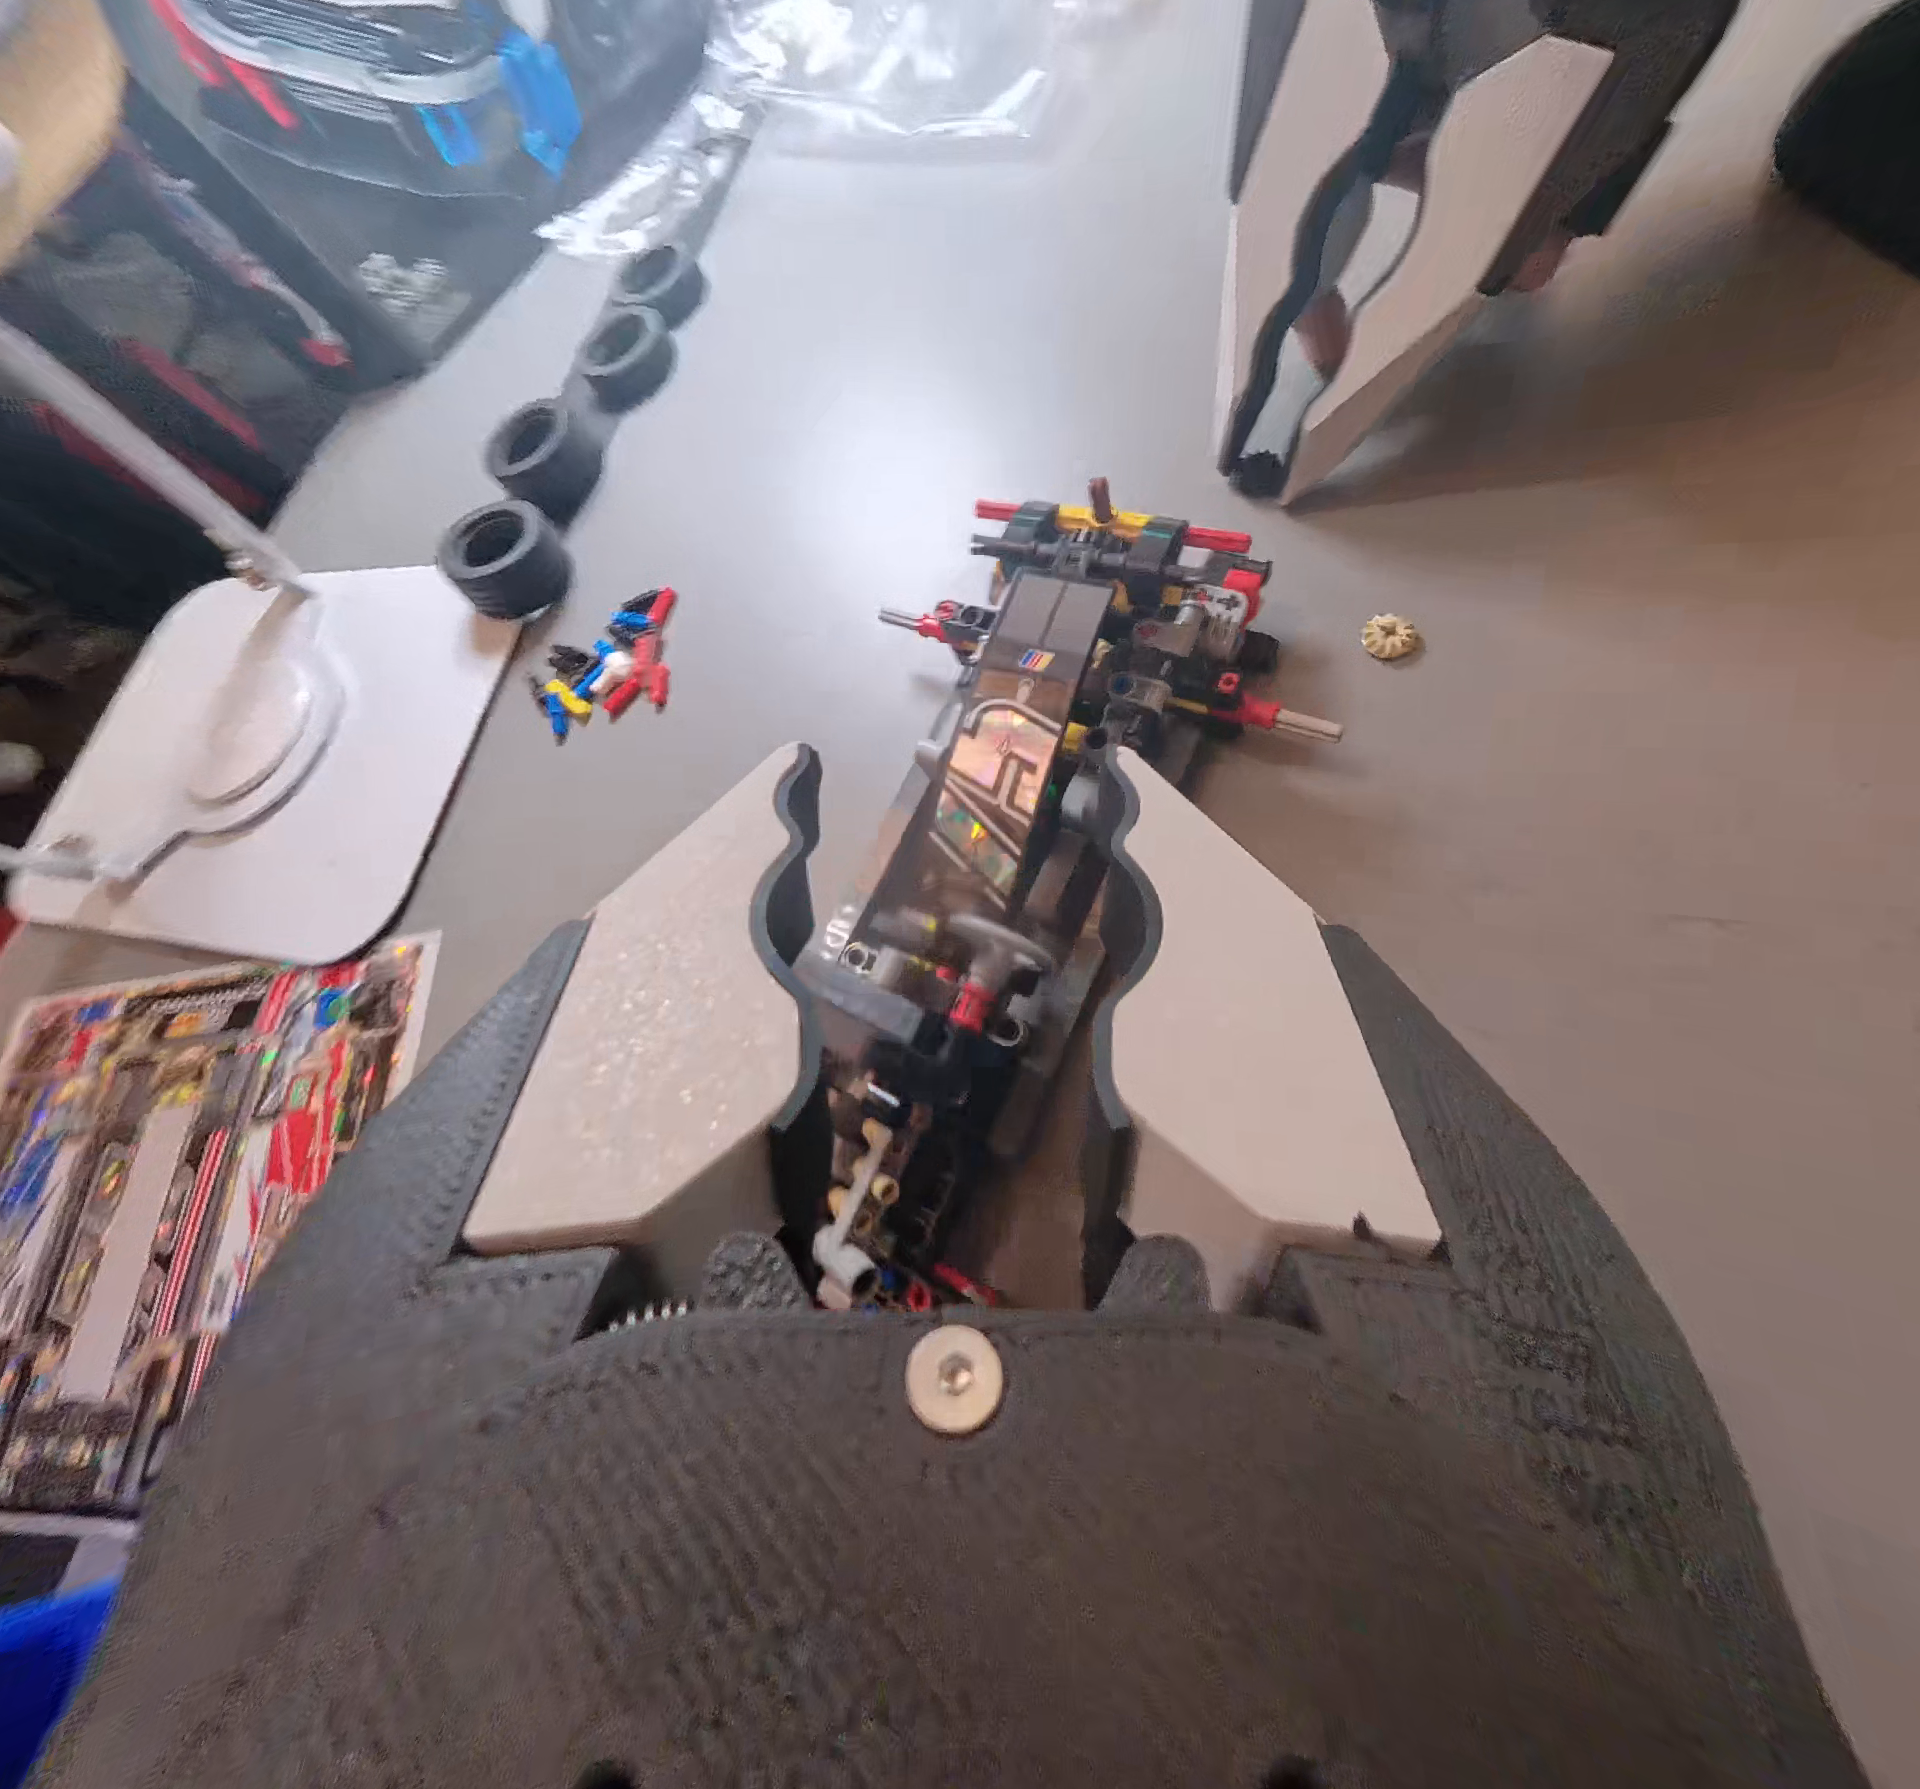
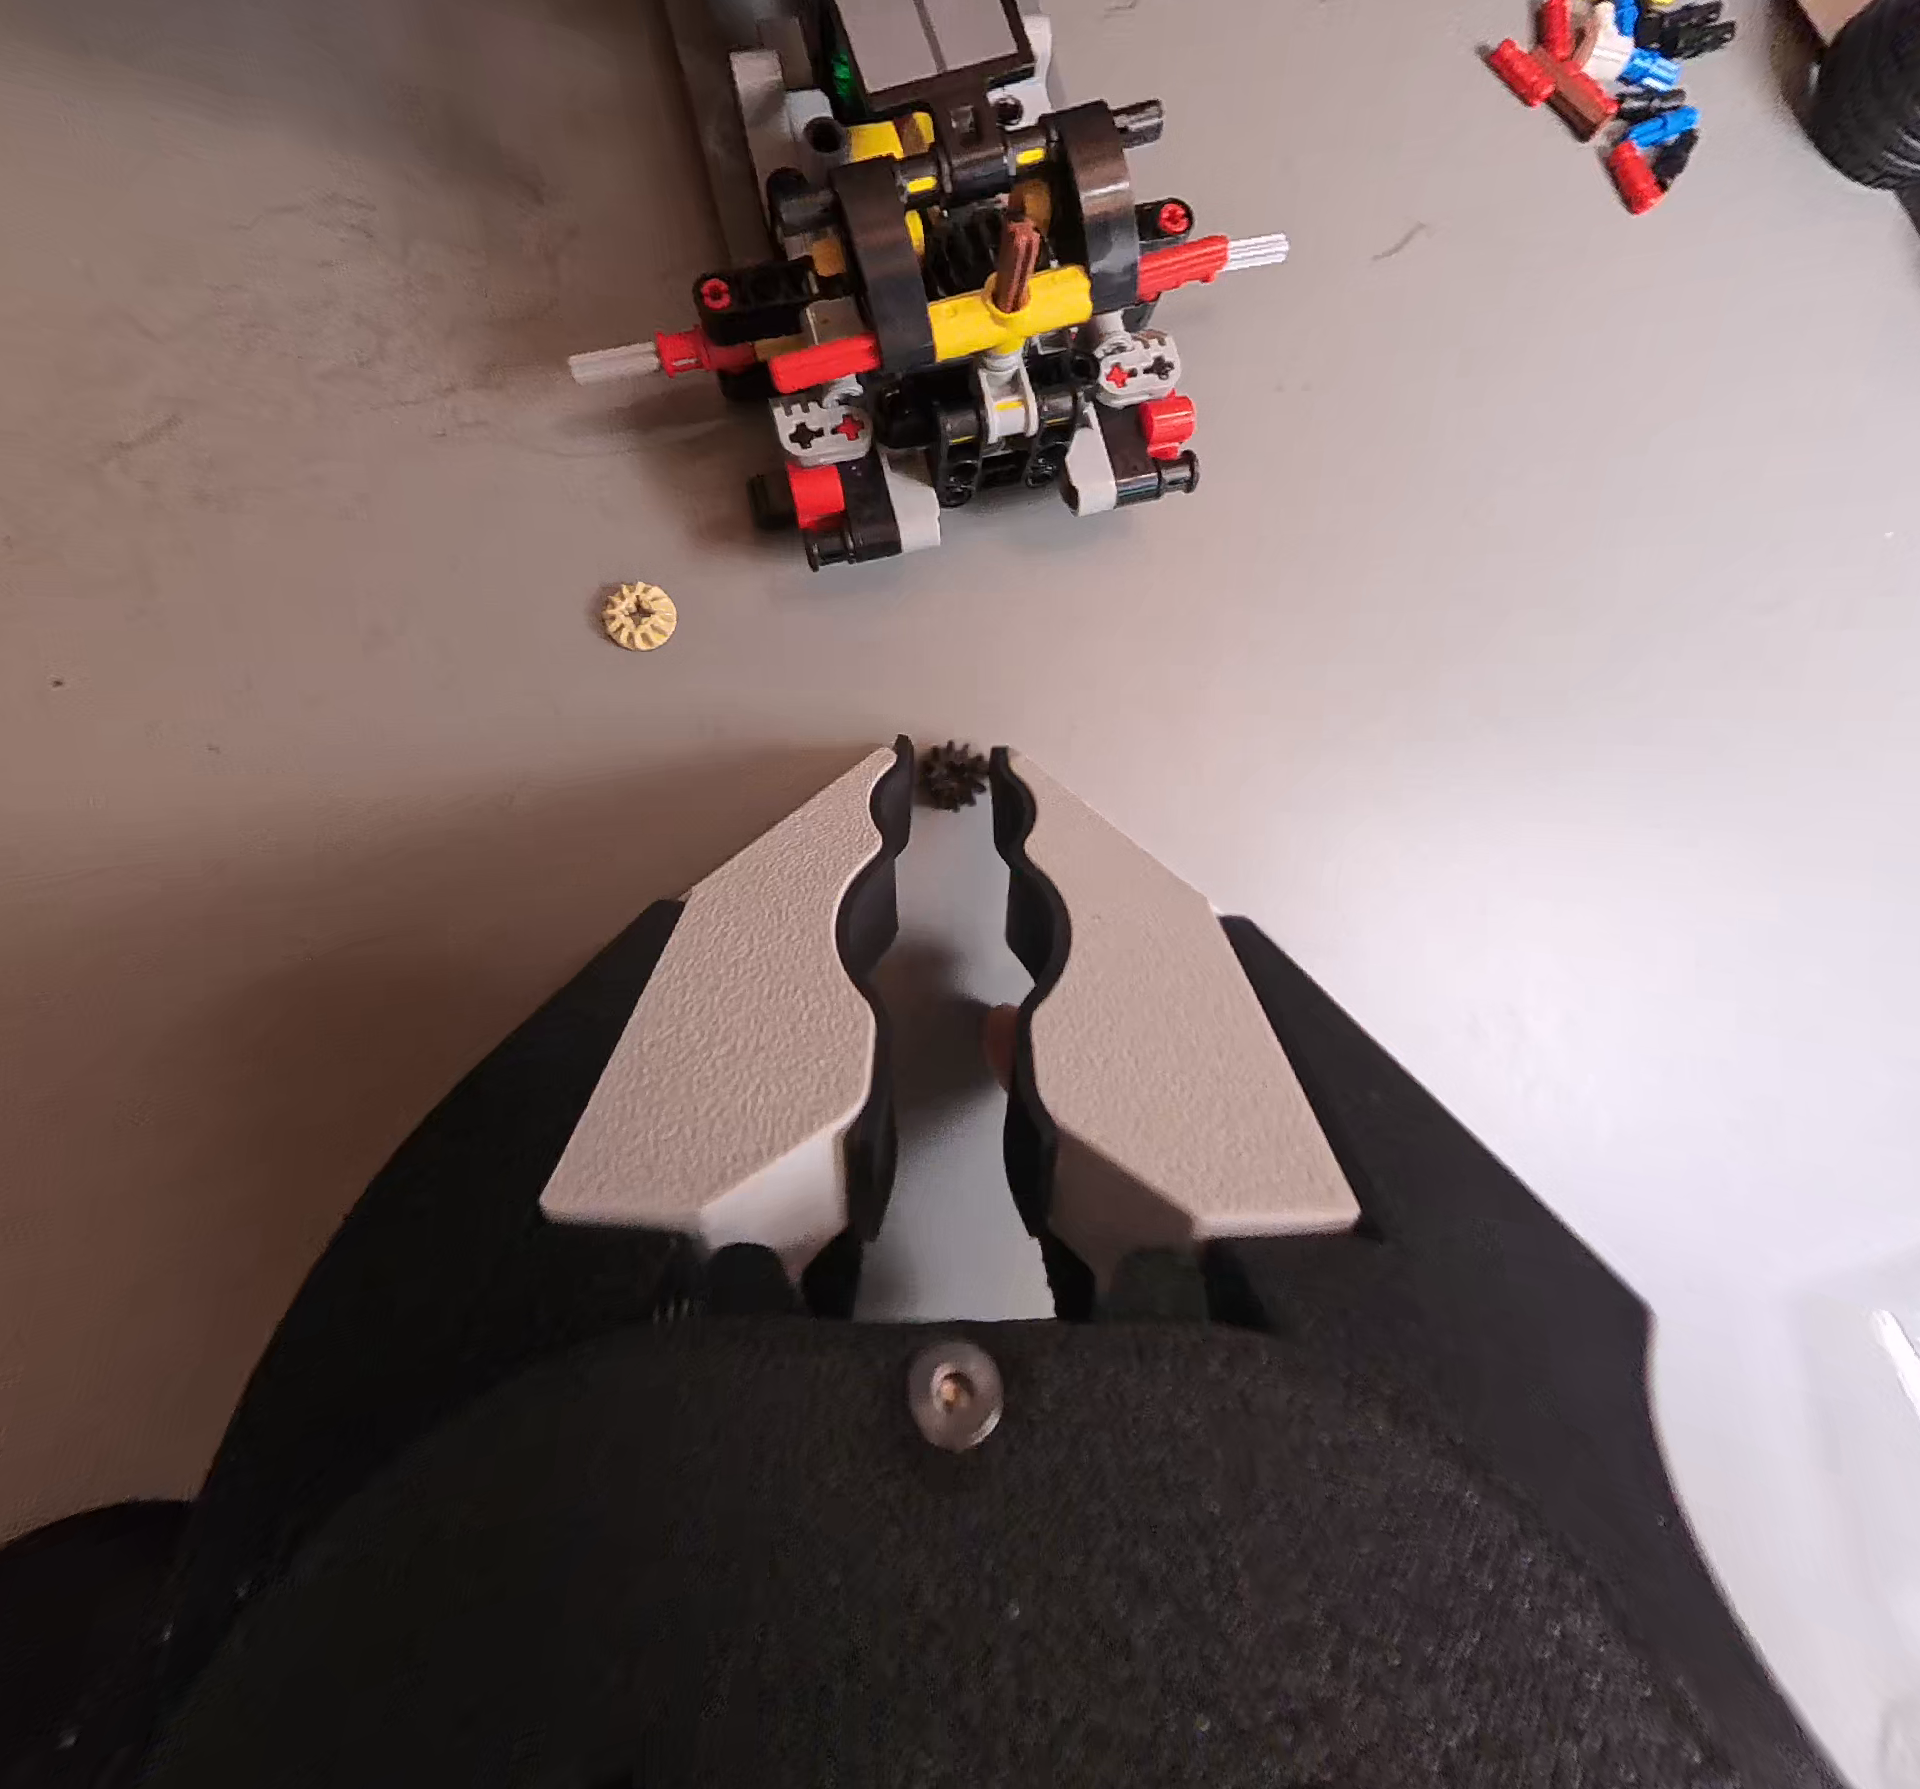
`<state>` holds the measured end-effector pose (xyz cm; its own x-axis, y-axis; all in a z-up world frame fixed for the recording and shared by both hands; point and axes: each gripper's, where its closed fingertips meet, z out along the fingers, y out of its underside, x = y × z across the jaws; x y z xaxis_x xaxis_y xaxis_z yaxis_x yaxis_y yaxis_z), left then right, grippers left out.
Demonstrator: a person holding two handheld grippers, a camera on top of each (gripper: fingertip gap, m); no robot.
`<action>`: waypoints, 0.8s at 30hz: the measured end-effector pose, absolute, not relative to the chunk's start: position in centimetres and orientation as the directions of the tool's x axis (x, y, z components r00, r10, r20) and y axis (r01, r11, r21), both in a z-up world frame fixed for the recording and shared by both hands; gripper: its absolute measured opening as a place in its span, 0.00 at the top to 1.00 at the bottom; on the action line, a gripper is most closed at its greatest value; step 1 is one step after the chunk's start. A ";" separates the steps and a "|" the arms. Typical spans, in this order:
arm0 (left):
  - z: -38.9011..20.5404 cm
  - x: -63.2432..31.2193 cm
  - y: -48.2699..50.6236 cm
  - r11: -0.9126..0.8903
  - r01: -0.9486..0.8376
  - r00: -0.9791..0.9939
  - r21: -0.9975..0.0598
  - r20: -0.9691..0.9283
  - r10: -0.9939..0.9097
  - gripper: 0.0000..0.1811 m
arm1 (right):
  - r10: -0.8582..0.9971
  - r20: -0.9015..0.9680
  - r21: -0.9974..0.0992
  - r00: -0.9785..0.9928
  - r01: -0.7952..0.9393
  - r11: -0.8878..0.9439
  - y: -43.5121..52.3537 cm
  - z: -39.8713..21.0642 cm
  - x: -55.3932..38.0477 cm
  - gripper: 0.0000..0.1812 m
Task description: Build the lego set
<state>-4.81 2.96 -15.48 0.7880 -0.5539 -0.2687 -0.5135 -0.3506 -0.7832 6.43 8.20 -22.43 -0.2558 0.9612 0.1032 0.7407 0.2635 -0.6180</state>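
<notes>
A long, part-built lego car chassis (image 1: 1023, 700) lies on the grey table. My left gripper (image 1: 961, 763) is shut on its near end, one finger on each side. The chassis's far end, with yellow, red and black parts and a brown axle, shows in the right wrist view (image 2: 935, 285). My right gripper (image 2: 948, 757) is shut on a small black gear (image 2: 943, 775) at its fingertips, short of that end. It also shows in the left wrist view (image 1: 1262, 477), tips down close to the table. A tan gear (image 2: 639, 615) lies loose on the table.
A pile of small red, blue, black and yellow pins (image 1: 613, 664) lies left of the chassis. Several black tyres (image 1: 506, 558) stand in a row behind it. A sticker sheet (image 1: 156, 1168), a white card (image 1: 260, 752), plastic bags (image 1: 894, 25) and the set's box (image 1: 312, 77) lie at the left and back. Left tips to right tips: about 15 centimeters. The white card (image 1: 260, 752) is closer to my left gripper, around 30 centimeters from its tips; the right tips are 35 centimeters off.
</notes>
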 end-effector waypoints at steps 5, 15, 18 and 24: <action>-17.7 -4.1 3.9 -0.421 -0.592 0.694 -0.687 -0.170 -0.699 0.68 | 0.913 0.113 -0.617 -0.392 0.693 0.374 6.4 -22.4 7.1 0.93; -19.6 -2.9 4.4 -0.394 -0.695 0.626 -0.602 -0.236 -0.743 0.86 | 0.879 0.157 -0.670 -0.451 0.605 0.430 5.1 -20.7 7.3 0.89; -19.6 -2.8 4.1 -0.405 -0.692 0.632 -0.598 -0.229 -0.741 0.86 | 0.846 0.147 -0.668 -0.512 0.579 0.467 2.0 -20.7 6.9 0.90; -19.4 -3.2 3.7 -0.417 -0.699 0.640 -0.580 -0.248 -0.727 0.81 | 0.865 0.114 -0.628 -0.489 0.639 0.444 1.5 -22.4 5.8 0.89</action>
<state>-3.22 3.68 -19.45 0.6401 -0.7271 -0.2482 -0.6993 -0.4175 -0.5803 5.84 1.50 -22.37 -0.4894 0.8646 0.1140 0.6387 0.4443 -0.6282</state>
